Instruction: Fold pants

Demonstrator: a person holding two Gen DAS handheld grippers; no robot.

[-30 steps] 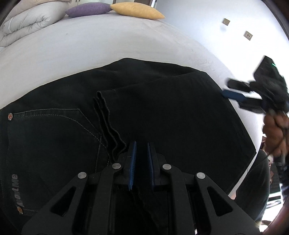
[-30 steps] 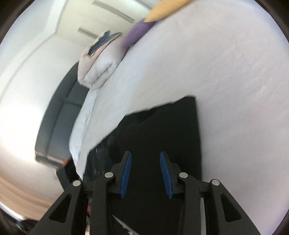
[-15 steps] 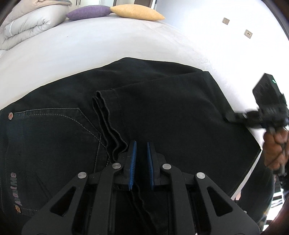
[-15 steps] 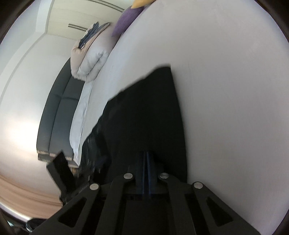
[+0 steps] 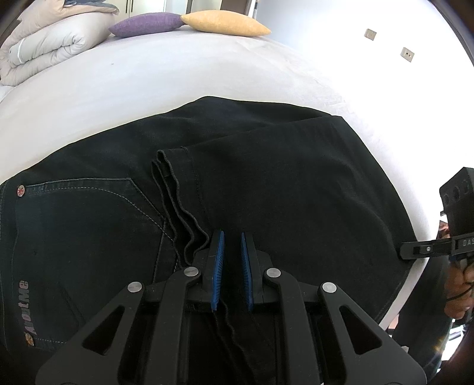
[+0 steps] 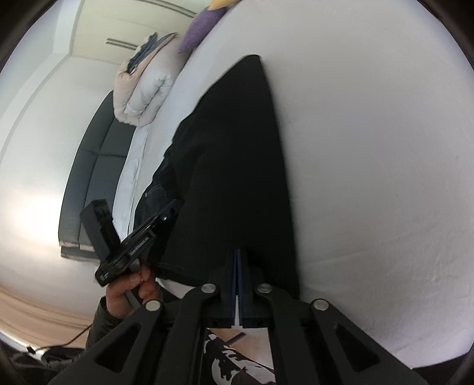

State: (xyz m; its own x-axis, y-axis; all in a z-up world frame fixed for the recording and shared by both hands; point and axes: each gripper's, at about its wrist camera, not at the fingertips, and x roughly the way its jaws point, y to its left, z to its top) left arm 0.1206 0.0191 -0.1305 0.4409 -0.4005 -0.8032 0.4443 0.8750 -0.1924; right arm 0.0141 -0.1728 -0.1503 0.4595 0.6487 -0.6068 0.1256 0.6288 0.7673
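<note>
Pants [image 5: 266,183], black and of a heavy denim, lie across the near part of a pale grey bed [image 5: 177,83], with the legs doubled back so that the hems [image 5: 174,177] rest on the seat, just beside a back pocket [image 5: 89,213] stitched in light thread and pinned with a small metal rivet. That layout reads as one fold already made, and both tools appear placed to take the near edge for the next one. The left gripper [image 5: 231,260] sits low over the near edge beside the wavy hem ends; its blue ribbed pads stand narrowly apart, and dark cloth seems to run between them, so I judge it pinched on the pants, though black on black makes the contact hard to confirm. The right gripper [image 6: 237,266] is at the folded end near the bed's edge, its jaws drawn fully together; the tips lie against the cloth, and it looks clamped on that edge, again a judgement, since only a sliver of fabric could fit there. Holding two spaced points on one edge would let the cloth lift evenly without sagging in the middle. The denim looks stiff enough to keep a crease, while the bed sheet is smooth and would let it slide. Far off sit a folded quilt [image 5: 50,44], a purple cushion [image 5: 145,25] and a yellow cushion [image 5: 222,23].
</note>
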